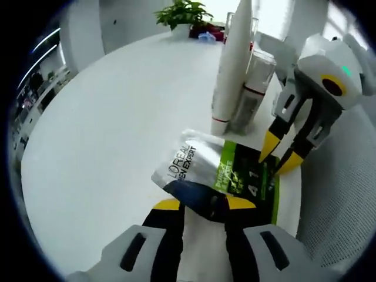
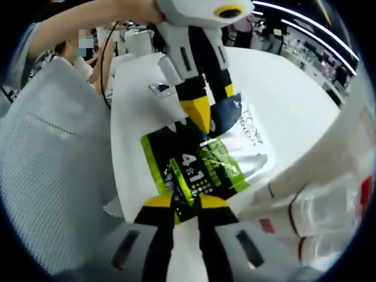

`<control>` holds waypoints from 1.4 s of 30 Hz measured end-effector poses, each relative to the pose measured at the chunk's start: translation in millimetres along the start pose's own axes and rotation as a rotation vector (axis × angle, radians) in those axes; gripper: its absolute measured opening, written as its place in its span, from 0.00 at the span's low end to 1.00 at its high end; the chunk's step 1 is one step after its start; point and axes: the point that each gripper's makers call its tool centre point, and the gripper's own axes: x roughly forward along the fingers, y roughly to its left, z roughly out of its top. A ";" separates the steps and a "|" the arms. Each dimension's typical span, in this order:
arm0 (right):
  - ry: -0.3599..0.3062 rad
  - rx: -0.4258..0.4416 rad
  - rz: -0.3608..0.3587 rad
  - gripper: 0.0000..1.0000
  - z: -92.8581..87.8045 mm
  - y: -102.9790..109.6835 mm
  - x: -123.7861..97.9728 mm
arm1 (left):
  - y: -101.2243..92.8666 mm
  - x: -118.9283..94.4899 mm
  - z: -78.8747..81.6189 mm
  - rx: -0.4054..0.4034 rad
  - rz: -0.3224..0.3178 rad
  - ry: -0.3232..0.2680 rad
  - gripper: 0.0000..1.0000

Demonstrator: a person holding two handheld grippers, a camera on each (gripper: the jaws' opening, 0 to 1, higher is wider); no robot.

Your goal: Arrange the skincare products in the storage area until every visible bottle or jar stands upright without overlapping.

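Note:
A flat L'Oreal Men Expert tube (image 1: 202,167), silver, green and black, hangs tilted over the white table's edge. My left gripper (image 1: 204,204) is shut on its dark end. From the right, my right gripper (image 1: 281,154) pinches its black and green end. In the right gripper view the same tube (image 2: 220,158) lies across the middle, with my right gripper (image 2: 186,202) shut on its near black edge and the left gripper (image 2: 202,117) reaching down onto its far end. A tall white tube (image 1: 234,64) and a clear bottle (image 1: 252,88) with a red band stand upright just beyond.
The round white table (image 1: 117,117) spreads out to the left, with a potted plant (image 1: 182,14) at its far side. A white mesh chair (image 1: 341,205) sits close on the right, also seen as the mesh chair (image 2: 53,147). A person's arm (image 2: 88,23) holds the left gripper.

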 end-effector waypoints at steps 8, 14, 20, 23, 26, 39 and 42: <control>-0.003 0.019 0.003 0.15 -0.3 -0.7 0.1 | 10.7 -24.5 12.0 0.020 0.103 -0.072 0.42; -0.002 0.018 0.002 0.15 -0.1 -0.7 0.1 | -10.2 -20.7 20.7 0.087 0.094 -0.067 0.49; -0.001 0.018 -0.003 0.15 0.0 -0.6 0.2 | -21.7 -5.1 10.5 0.108 0.071 -0.022 0.55; -0.002 0.023 -0.003 0.15 0.0 -0.7 0.2 | -22.8 2.7 0.3 0.090 0.057 0.004 0.60; -0.002 0.023 -0.003 0.15 -0.1 -0.8 0.2 | -22.0 6.7 -5.8 0.079 0.054 0.017 0.61; 0.016 -0.006 -0.024 0.15 -0.4 -2.0 0.1 | -18.8 16.1 -8.6 0.069 0.038 0.036 0.63; 0.022 -0.014 -0.040 0.15 -1.7 -5.6 -0.6 | -16.3 17.6 -5.6 0.063 0.040 0.032 0.63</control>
